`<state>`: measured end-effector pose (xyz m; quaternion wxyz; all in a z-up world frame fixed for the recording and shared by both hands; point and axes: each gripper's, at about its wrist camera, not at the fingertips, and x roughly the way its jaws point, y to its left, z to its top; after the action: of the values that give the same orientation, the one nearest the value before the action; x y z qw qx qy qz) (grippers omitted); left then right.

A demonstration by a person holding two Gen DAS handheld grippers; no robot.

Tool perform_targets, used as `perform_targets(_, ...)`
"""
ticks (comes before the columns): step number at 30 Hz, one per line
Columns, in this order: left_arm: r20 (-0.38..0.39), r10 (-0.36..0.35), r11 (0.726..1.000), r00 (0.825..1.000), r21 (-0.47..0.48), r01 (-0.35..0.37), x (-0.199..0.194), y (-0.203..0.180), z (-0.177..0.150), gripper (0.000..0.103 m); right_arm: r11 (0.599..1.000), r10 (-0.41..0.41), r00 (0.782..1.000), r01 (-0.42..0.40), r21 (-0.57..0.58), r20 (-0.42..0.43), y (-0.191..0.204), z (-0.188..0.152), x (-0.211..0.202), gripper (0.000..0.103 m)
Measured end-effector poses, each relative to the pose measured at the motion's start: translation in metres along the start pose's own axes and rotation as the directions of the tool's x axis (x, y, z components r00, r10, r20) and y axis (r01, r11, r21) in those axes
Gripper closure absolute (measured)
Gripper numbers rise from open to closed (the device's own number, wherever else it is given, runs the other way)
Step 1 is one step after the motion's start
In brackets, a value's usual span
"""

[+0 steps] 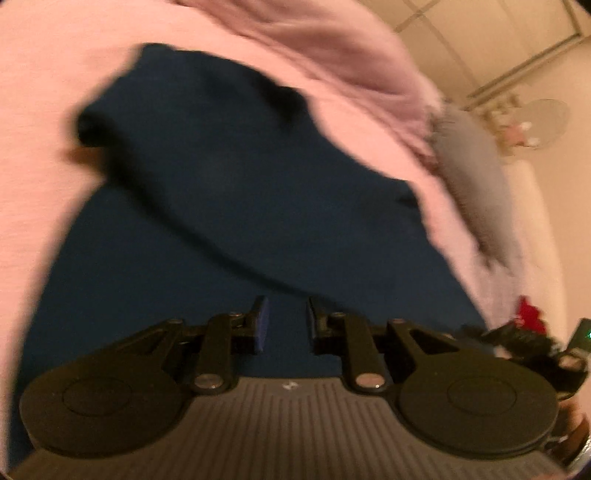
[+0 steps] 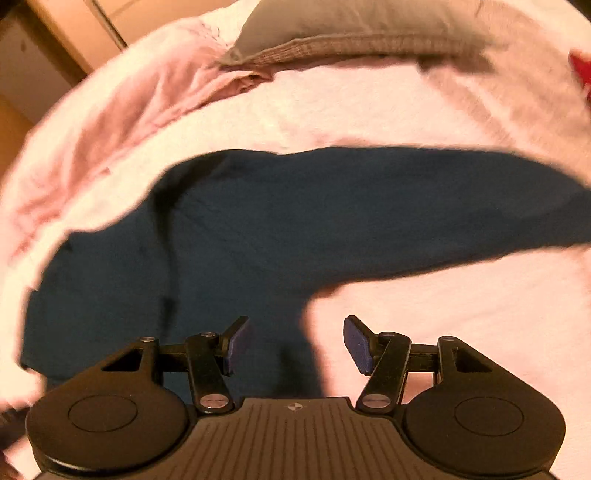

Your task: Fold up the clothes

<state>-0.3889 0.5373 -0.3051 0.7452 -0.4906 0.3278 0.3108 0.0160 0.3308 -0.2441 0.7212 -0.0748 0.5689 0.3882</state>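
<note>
A dark navy garment (image 1: 236, 206) lies spread on a pink bedsheet (image 1: 33, 122). My left gripper (image 1: 286, 323) hovers over the garment's near part, jaws a little apart and empty. In the right wrist view the same navy garment (image 2: 314, 214) stretches across the sheet (image 2: 461, 314), one part reaching right like a sleeve. My right gripper (image 2: 295, 345) is wide open and empty, over the garment's lower edge where it meets the sheet. Both views are blurred.
A grey pillow (image 2: 351, 29) lies at the head of the bed, also in the left wrist view (image 1: 476, 184). Rumpled pink bedding (image 2: 122, 110) is bunched beyond the garment. A red item (image 1: 530, 314) sits at the bed's right. Wooden furniture (image 2: 55, 44) stands beside the bed.
</note>
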Motion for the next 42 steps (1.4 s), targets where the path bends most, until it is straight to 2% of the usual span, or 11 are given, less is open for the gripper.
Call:
perform_targets(6,0.032,0.155,0.987,0.987,-0.04,-0.154,-0.049,0.047,0.019,0.086,0.936,0.327,0.944,-0.318,0.15,-0.035,0.026,-0.013,0.042,0.045)
perform_targets(12,0.063,0.181,0.981,0.981,-0.083,-0.176,-0.06,0.064,0.033,0.086,0.922,0.358,0.928,-0.333,0.199,-0.103,0.049,-0.028,0.096,0.045)
perform_targets(13,0.065,0.181,0.98,0.981,-0.091,-0.175,-0.058,0.064,0.035,0.086,0.916,0.372,0.922,-0.347,0.2,-0.107,0.052,-0.031,0.1,0.053)
perform_targets(14,0.069,0.179,0.98,0.981,-0.1,-0.172,-0.057,0.065,0.036,0.086,0.911,0.386,0.916,-0.36,0.201,-0.111,0.056,-0.033,0.105,0.08)
perform_targets(15,0.074,0.181,0.979,0.981,-0.108,-0.173,-0.055,0.066,0.038,0.086,0.908,0.396,0.911,-0.371,0.193,-0.116,0.06,-0.033,0.107,0.088)
perform_targets(17,0.086,0.182,0.978,0.98,-0.12,-0.171,-0.05,0.065,0.042,0.086,0.91,0.408,0.906,-0.394,0.132,-0.109,0.075,-0.029,0.101,0.094)
perform_targets(23,0.109,0.186,0.979,0.976,-0.101,-0.175,-0.047,0.058,0.053,0.086,0.858,0.498,0.852,-0.457,-0.235,0.159,0.105,0.015,0.012,0.098)
perform_targets(28,0.1,0.199,0.979,0.975,-0.065,-0.194,-0.032,0.051,0.058,0.086,0.967,0.246,0.95,-0.229,-0.107,0.191,0.041,0.045,0.029,0.098)
perform_targets(30,0.094,0.217,0.976,0.972,-0.032,-0.214,-0.023,0.046,0.06,0.086,0.979,0.204,0.965,-0.199,-0.046,0.164,0.02,0.049,0.044,0.098)
perform_targets(35,0.08,0.273,0.958,0.959,0.064,-0.278,-0.003,0.035,0.064,0.086,0.973,0.232,0.963,-0.232,-0.015,0.133,0.006,0.05,0.054,0.098)
perform_targets(42,0.101,0.251,0.956,0.963,0.133,-0.263,0.002,0.018,0.078,0.086,0.947,0.309,0.94,-0.318,0.04,0.147,-0.001,0.039,0.029,0.098)
